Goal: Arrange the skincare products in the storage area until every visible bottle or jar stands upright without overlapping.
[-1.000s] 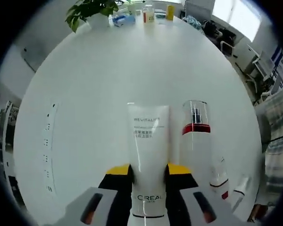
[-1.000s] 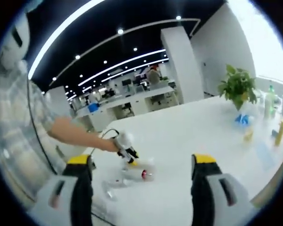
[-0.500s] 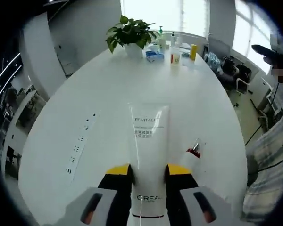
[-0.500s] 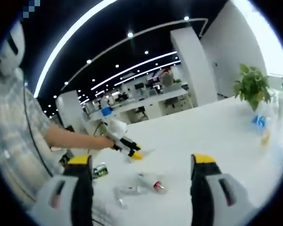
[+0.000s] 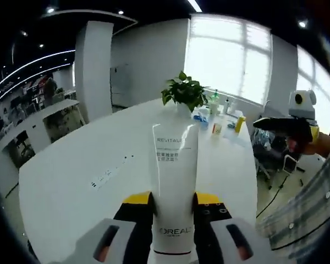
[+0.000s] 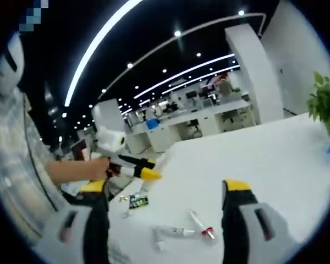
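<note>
Left hand-held gripper (image 5: pixel 174 199) clamped shut (yellow tips), right hand-held gripper (image 6: pixel 168 190) jaws spread, apparently empty

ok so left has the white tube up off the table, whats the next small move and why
Probably bring the left gripper back down and stand the white tube upright on the white table. The tube is clamped between the jaws in the air, while small bottles lie on their sides near the open right gripper.

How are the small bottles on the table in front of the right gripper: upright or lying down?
Lying down. In the right gripper view the small bottles rest on their sides on the white table, between the right gripper's open jaws.
</note>
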